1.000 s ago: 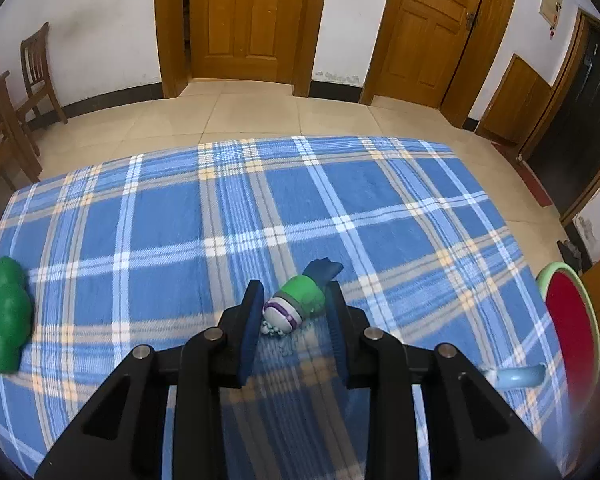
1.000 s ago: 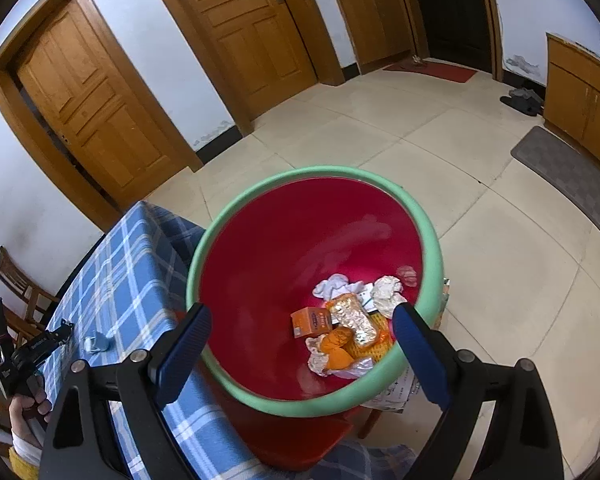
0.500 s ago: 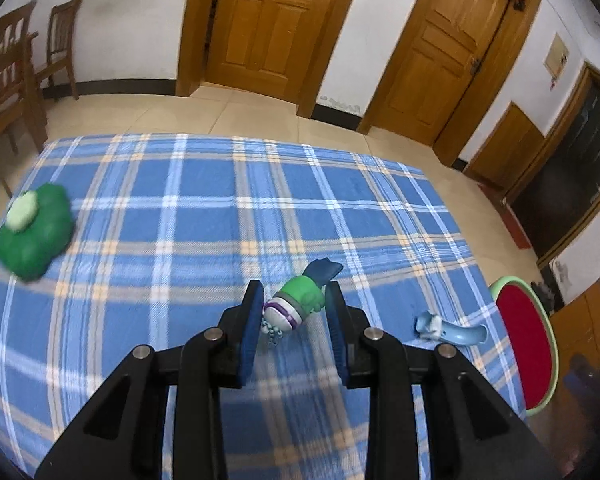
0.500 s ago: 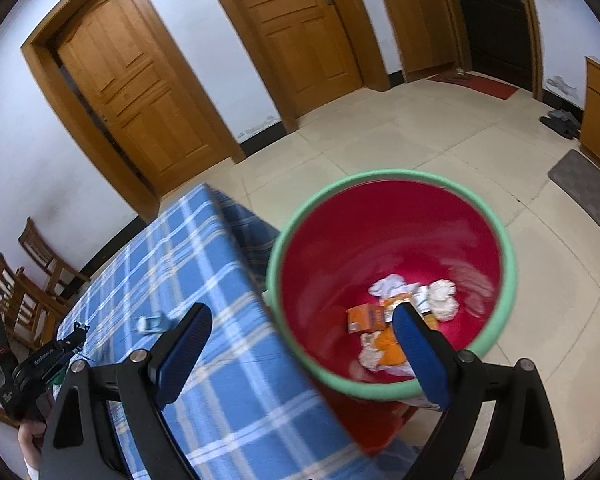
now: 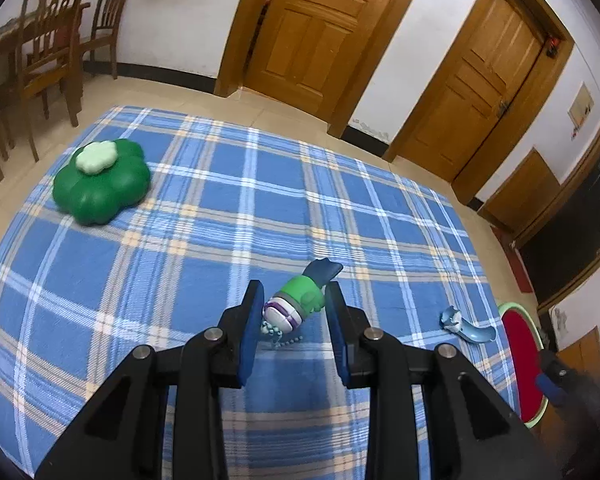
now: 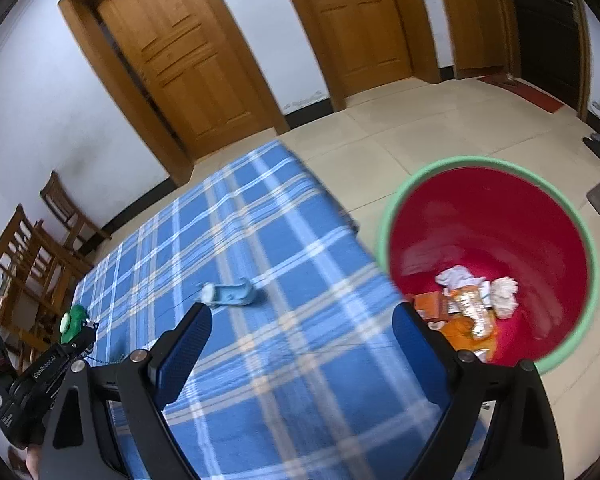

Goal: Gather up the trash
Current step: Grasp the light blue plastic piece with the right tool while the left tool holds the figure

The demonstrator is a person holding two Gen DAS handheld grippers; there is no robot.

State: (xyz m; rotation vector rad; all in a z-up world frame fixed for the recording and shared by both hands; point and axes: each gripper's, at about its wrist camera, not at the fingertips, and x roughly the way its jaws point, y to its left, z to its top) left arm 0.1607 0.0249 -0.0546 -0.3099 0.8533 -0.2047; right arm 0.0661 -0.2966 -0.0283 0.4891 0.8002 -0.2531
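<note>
Green-bodied and hard-looking, the small toy keychain (image 5: 296,302) at lower centre of the left wrist view sits gripped in the left gripper (image 5: 293,306), probably light, rigid, best held mid-body, while the right gripper (image 6: 302,334) gapes wide, empty.

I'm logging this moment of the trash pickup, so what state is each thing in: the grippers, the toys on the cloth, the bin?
Left gripper: shut on the green toy, held off the cloth.
Right gripper: open, empty, above the table.
Light blue piece: lying loose on the cloth.
Green clover-shaped box: resting on the cloth, lid closed.
Red bin: upright beside the table, trash at its bottom.
</note>
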